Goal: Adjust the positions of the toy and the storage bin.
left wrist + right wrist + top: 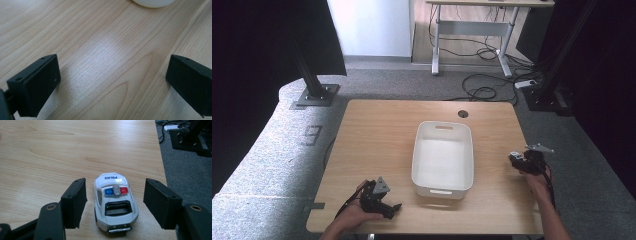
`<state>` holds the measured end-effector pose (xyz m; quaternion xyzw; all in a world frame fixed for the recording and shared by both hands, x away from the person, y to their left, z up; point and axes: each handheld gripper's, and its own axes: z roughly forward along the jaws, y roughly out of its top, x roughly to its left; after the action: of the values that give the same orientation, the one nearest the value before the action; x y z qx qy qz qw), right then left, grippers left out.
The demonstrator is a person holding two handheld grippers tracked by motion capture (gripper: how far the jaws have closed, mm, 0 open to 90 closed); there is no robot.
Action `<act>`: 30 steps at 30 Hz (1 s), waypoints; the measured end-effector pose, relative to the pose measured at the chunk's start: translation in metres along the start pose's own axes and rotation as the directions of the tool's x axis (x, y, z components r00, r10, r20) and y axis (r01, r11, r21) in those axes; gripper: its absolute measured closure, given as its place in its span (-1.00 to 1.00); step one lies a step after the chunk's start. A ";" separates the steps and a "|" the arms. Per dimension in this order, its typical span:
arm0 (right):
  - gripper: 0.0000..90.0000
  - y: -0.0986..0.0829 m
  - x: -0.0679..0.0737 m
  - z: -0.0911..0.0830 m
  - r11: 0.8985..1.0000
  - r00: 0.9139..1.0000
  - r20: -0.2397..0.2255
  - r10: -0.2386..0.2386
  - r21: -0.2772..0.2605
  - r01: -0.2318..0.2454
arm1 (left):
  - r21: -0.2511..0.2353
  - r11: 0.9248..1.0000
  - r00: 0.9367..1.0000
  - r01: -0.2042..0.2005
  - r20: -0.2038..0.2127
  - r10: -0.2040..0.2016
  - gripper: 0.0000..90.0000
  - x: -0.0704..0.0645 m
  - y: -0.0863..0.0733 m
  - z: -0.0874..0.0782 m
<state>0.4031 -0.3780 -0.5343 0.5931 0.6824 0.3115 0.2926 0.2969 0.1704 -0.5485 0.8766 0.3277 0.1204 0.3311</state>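
Bin: cut off by the top edge in the left gripper view; one curved white rim portion visible.
Car: too small in the high view to resolve; mostly covered by the right gripper.
Left gripper: both jaws cut off by the frame edges.
Desk: top cropped by the upper edge.

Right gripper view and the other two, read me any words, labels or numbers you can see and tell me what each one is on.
"POLICE": in dark letters on the white toy police car, which sits on the table between the open jaws of the right gripper.
Nothing else carries readable text: the white bin is plain, and so are the jaws of the left gripper.
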 end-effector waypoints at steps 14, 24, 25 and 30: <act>-0.21 0.000 -0.003 0.011 1.000 1.000 0.012 -0.014 0.028 0.014 | 0.001 1.000 1.000 0.000 -0.001 0.000 -1.00 0.000 0.000 0.000; -0.16 -0.001 -0.003 0.016 0.999 1.000 0.001 -0.004 0.044 0.004 | 0.001 1.000 1.000 0.000 -0.001 0.000 -1.00 0.000 0.000 0.000; -0.16 -0.001 -0.003 0.017 0.999 1.000 0.001 -0.003 0.047 0.003 | 0.001 1.000 1.000 0.000 -0.001 0.000 -1.00 0.000 0.000 0.000; 0.04 -0.001 -0.002 0.017 0.999 1.000 -0.017 -0.003 0.049 0.004 | 0.001 1.000 1.000 0.001 -0.002 -0.001 -1.00 0.000 0.000 0.000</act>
<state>0.4159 -0.3786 -0.5463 0.5962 0.6933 0.2991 0.2728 0.2967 0.1703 -0.5485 0.8764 0.3285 0.1209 0.3307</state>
